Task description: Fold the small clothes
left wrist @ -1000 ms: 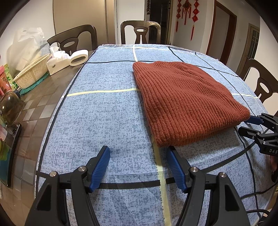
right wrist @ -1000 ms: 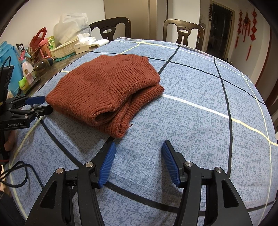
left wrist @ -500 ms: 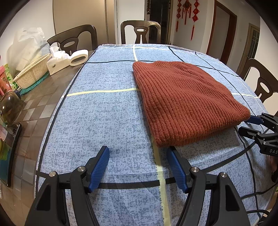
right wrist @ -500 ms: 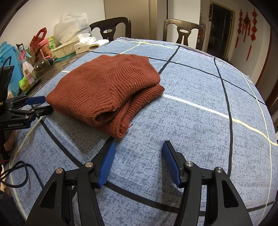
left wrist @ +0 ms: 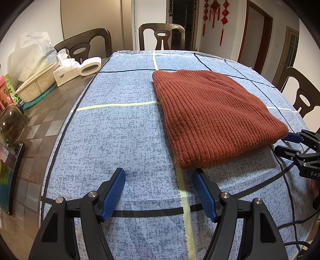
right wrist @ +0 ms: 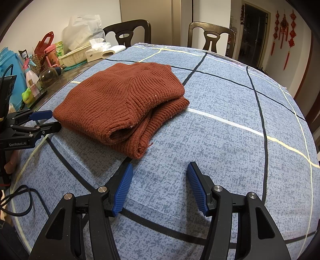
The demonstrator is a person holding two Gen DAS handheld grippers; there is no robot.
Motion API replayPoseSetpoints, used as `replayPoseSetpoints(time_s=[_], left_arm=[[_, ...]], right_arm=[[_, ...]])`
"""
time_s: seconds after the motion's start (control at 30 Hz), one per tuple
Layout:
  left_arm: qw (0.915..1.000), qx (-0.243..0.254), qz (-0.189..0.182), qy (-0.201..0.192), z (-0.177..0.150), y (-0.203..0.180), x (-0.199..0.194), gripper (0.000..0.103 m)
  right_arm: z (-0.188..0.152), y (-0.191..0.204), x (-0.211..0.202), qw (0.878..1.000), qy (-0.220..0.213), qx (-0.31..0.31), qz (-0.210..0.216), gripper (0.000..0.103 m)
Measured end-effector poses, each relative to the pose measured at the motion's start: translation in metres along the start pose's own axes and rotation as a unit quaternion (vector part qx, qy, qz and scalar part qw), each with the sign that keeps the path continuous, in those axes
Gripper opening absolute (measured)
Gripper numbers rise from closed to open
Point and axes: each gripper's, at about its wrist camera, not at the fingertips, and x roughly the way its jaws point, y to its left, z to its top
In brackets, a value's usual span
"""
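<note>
Folded rust-red ribbed knit sweater (left wrist: 210,112) lies just beyond both grippers, long axis running near-to-far; left gripper (left wrist: 159,192) and right gripper (right wrist: 159,187) both released, empty, about equally near.

I see a dining table (left wrist: 48,128) with a dark tiled top, most of it under a blue cloth (left wrist: 124,140) crossed by black and pale yellow lines. Dark wooden chairs (left wrist: 162,36) stand along the far edge, and another chair (left wrist: 300,94) is at the right. Behind them the walls (left wrist: 90,18) are pale. Red knotted ornaments (left wrist: 214,18) hang far right, beside a brown-framed doorway (left wrist: 258,36). A dark opening (right wrist: 254,34) shows between them. The light is warm and even.
</note>
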Motion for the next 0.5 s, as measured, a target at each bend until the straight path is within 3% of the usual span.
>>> replayPoseSetpoints(time_s=[0.5], left_arm=[[1.0,0.0,0.0,0.0,-0.0003,0.0003,0.0001,0.073]], right_arm=[[-0.0001,0.0002,0.0001,1.0,0.0,0.0,0.0,0.058]])
